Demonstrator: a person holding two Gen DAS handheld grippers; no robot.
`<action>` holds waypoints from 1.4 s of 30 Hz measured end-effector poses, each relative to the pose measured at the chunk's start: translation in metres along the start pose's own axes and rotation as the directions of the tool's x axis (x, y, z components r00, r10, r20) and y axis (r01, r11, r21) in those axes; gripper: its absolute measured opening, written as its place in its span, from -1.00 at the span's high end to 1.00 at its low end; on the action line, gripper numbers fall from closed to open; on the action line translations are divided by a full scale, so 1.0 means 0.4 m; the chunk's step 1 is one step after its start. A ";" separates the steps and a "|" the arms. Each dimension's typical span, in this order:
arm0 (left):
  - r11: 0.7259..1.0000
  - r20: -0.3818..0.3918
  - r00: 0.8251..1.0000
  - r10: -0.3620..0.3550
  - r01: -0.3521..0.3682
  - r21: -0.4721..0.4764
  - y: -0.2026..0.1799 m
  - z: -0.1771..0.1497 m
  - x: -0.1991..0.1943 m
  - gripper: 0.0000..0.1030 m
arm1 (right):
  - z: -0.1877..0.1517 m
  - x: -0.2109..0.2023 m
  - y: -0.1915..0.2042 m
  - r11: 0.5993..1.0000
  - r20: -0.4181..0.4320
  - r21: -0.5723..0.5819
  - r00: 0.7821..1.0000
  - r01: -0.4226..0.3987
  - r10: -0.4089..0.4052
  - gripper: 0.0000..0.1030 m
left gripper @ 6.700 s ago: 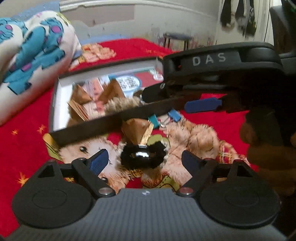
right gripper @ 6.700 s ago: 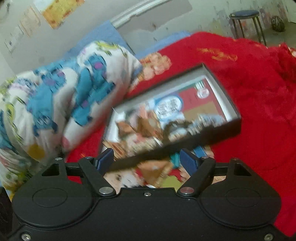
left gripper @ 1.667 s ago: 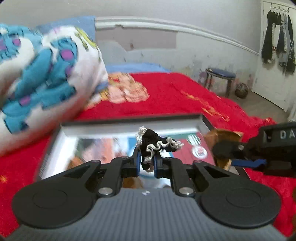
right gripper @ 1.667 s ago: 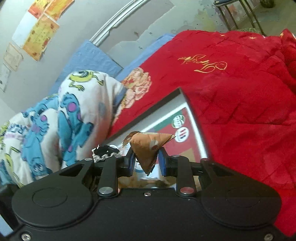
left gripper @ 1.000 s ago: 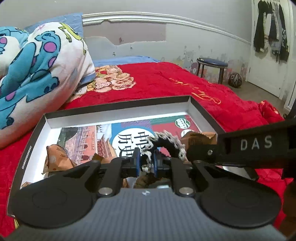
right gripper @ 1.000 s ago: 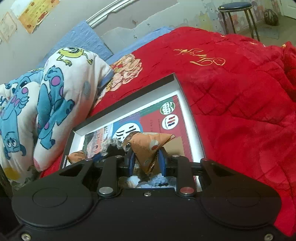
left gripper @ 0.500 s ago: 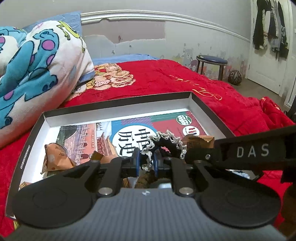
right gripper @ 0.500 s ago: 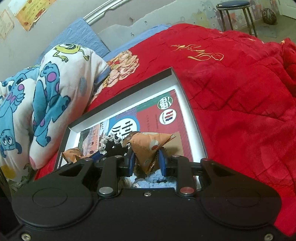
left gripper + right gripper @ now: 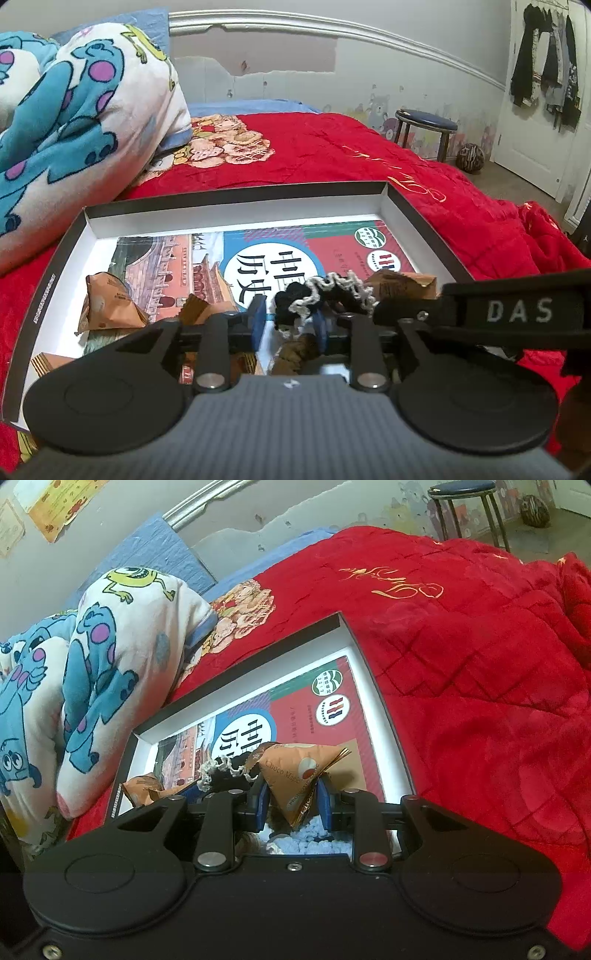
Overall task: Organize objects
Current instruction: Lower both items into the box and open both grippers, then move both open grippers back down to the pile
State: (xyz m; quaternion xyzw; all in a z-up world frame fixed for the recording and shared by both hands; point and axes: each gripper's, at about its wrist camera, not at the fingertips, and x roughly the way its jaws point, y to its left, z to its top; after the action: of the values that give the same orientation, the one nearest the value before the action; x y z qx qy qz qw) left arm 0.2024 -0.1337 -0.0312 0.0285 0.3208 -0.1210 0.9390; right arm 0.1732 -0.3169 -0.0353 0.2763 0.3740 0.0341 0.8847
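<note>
A shallow black-rimmed box (image 9: 236, 218) with a printed sheet inside lies on the red bedspread. My left gripper (image 9: 288, 323) is over the box; its jaws have parted and a black scrunchie with white lace trim (image 9: 325, 295) hangs loosely between them. My right gripper (image 9: 291, 801) is shut on an orange triangular snack packet (image 9: 299, 771), held above the box's near right part. The right gripper's body (image 9: 498, 314) crosses the left wrist view. Other orange packets (image 9: 107, 306) lie at the box's left.
A blue monster-print blanket (image 9: 66, 110) is piled at the left of the box. Red bedspread (image 9: 480, 701) stretches to the right. A blue stool (image 9: 424, 129) and a ball (image 9: 469, 157) stand on the floor beyond the bed.
The left gripper's jaws have opened around the scrunchie, which was pinched tight half a second ago. The right gripper holds its packet as before, over the box.
</note>
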 end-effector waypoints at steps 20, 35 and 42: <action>0.999 0.021 1.000 -0.019 0.020 -0.034 0.050 0.050 -0.056 -0.61 | 0.021 -0.054 -0.015 0.997 0.088 0.066 0.995 -0.051 0.046 0.00; 1.000 0.076 0.997 -0.026 0.025 0.007 0.046 0.111 -0.185 -0.68 | 0.019 -0.214 0.037 0.999 0.200 -0.031 0.979 -0.040 0.046 -0.16; 0.998 0.068 0.998 0.005 -0.009 0.062 0.054 0.095 -0.269 -0.71 | -0.036 -0.309 0.046 0.998 0.228 -0.052 0.972 -0.045 0.056 -0.20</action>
State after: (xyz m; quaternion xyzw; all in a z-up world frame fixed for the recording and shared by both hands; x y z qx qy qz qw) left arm 0.1480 -0.0955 0.0639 0.0549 0.2848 -0.1286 0.9483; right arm 0.0776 -0.3277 0.0454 0.2672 0.2613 0.0330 0.9269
